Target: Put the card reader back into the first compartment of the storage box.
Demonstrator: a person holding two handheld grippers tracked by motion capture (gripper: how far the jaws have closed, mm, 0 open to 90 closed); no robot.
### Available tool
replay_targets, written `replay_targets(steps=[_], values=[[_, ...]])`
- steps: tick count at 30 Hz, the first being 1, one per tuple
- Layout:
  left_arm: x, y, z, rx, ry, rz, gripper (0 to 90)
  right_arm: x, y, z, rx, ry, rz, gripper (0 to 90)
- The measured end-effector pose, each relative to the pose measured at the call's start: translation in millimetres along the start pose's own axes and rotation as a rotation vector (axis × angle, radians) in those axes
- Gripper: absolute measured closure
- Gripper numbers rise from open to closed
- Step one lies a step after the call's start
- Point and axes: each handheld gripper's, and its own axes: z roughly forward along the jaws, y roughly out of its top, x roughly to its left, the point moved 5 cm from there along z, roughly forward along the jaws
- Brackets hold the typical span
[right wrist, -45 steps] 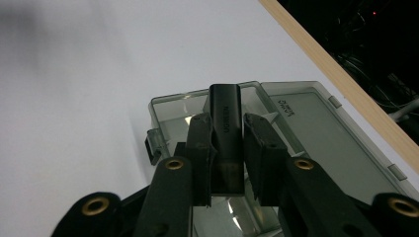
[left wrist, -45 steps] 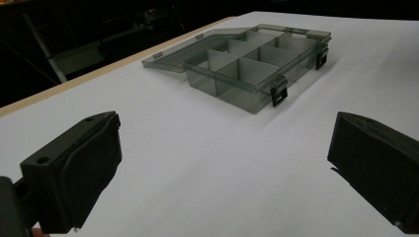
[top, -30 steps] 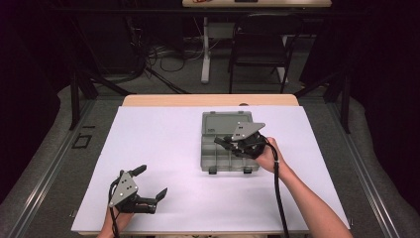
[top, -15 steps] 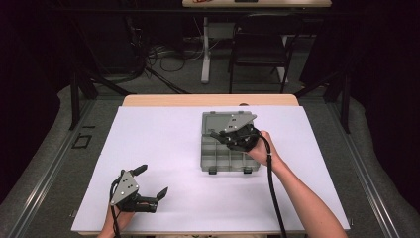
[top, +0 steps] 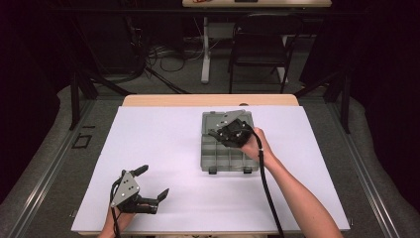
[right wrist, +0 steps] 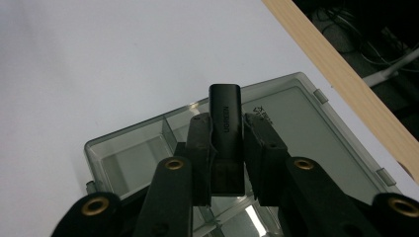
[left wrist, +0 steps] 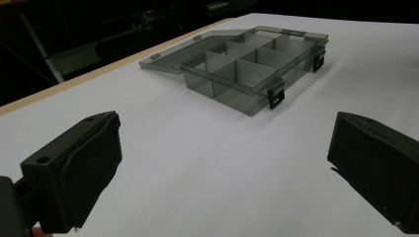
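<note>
Smoky grey plastic makes up the compartment box [top: 229,152], which lies open on the white bench [top: 163,144] with its lid folded flat on the far side. We see our right tool [right wrist: 226,143] directly above it, jaws closed firmly on a small black adapter [right wrist: 226,123] whose printed end sticks out beyond the fingertips. Below and ahead of that tool lie the lid and the far row of compartments; the dividers sit just under the jaws.

Our left tool [top: 148,186] rests well apart from the box, near the bench's front edge, jaws spread wide and holding nothing; from its own camera the box [left wrist: 247,64] lies ahead and slightly to the right, latches facing it.

We judge the step in hand to be placing the adapter into a compartment. To do it well, we should centre the adapter over one cell, clear of the dividers, lower it until it nearly touches the floor, then release gently so it does not bounce out. Tilting it to lie along the cell should help it settle flat.
</note>
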Motion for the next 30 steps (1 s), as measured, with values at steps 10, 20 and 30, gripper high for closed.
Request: replay_targets(steps=[10, 20, 30], values=[[0.4, -0.2, 1.1, 0.001, -0.002, -0.005, 0.1, 0.1, 1.2, 19.3, 0.074, -0.003, 0.060, 73.8], [-0.1, 0.3, 0.9, -0.002, -0.004, 0.000, 0.1, 4.7, 6.7, 31.2, 0.125, -0.005, 0.094, 73.8], [-0.9, 0.2, 1.3, 0.000, -0.007, -0.001, 0.1, 8.6, 9.7, 43.4, 0.186, -0.026, 0.119, 73.8]])
